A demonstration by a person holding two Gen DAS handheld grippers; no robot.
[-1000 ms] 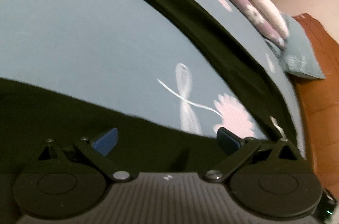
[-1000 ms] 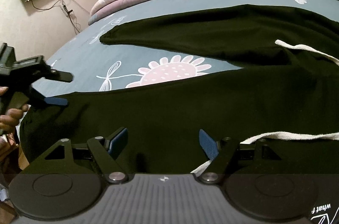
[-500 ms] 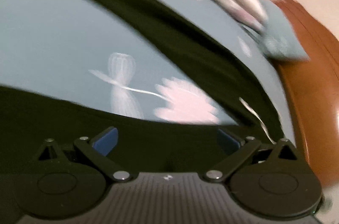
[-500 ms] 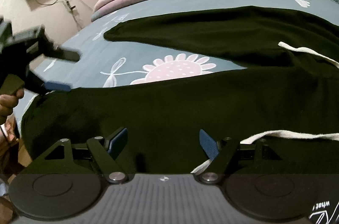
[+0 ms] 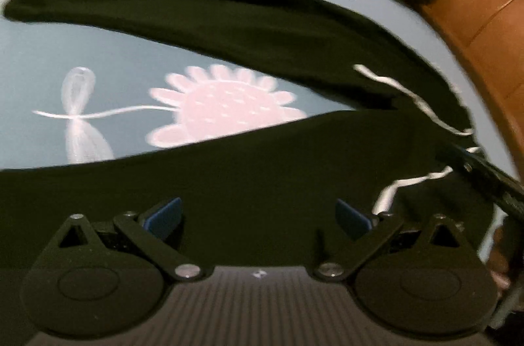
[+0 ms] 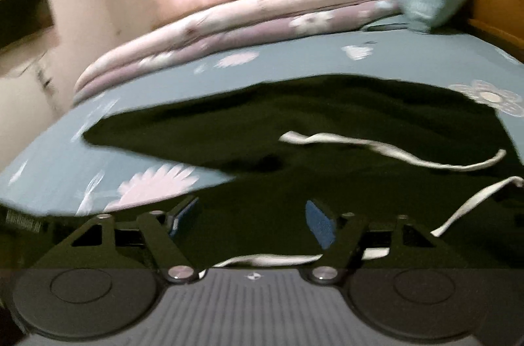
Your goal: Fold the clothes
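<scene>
Presently: black trousers [image 5: 262, 182] spread flat on bed [image 5: 98, 67], legs running toward its far edge, waist nearest right hand-held gripper [image 6: 252, 221], jaws narrowing, empty; left hand-held gripper [image 5: 258, 215] wide, empty.

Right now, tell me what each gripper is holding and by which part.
Nothing is held. The left gripper and right gripper both stand open above the dark trousers; the right's jaws have just been closing, gripping no cloth.

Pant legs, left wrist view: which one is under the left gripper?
The near leg, the one running across the frame bottom below the pink flower print. The left gripper hangs open over it; the far leg lies beyond the flower.
</scene>
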